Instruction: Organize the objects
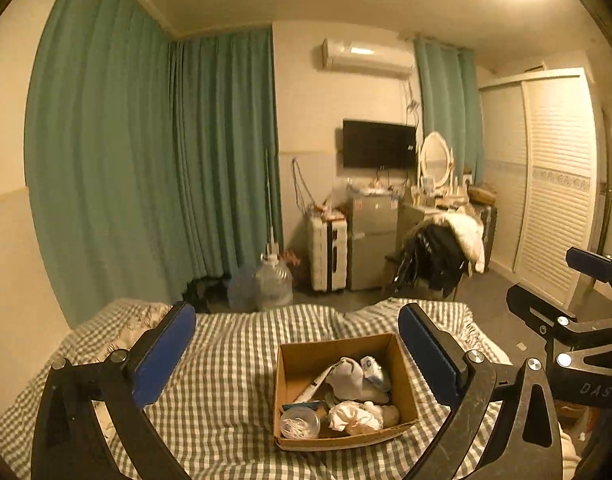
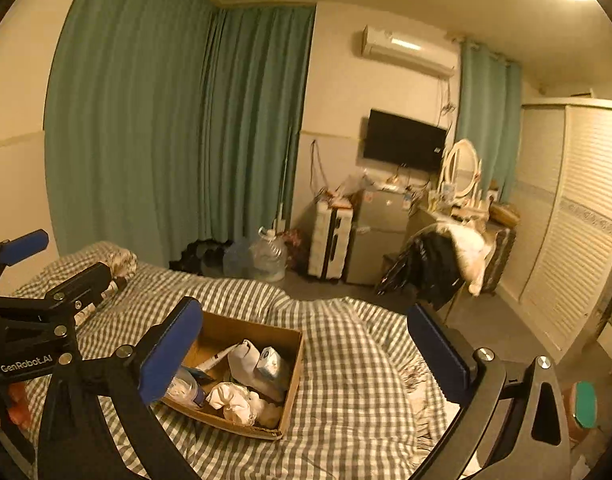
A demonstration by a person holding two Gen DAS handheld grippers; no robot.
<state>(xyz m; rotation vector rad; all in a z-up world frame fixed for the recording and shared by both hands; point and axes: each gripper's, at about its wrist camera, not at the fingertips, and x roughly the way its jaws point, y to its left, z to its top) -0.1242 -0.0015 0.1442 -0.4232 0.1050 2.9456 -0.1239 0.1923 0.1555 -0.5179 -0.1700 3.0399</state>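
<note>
An open cardboard box (image 1: 294, 354) sits on a checked bedspread (image 1: 226, 360). It holds white crumpled cloths (image 1: 356, 416), a white tube, a small blue-and-white pack (image 1: 376, 370) and a clear round tub (image 1: 300, 422). The box also shows in the right wrist view (image 2: 292, 376), with the cloths (image 2: 234, 400) and the pack (image 2: 268, 362) inside. My left gripper (image 1: 298, 354) is open and empty, held above the bed with the box between its fingers. My right gripper (image 2: 306, 354) is open and empty, to the right of the box. Each gripper shows in the other's view.
Beyond the bed's far edge are water jugs (image 1: 272, 284), a white suitcase (image 1: 328, 254), a small fridge (image 1: 372, 240), a chair heaped with clothes (image 1: 442, 252) and a dressing table with a mirror (image 1: 436, 158). A louvred wardrobe (image 1: 554, 184) stands at right, green curtains (image 1: 146, 160) at left.
</note>
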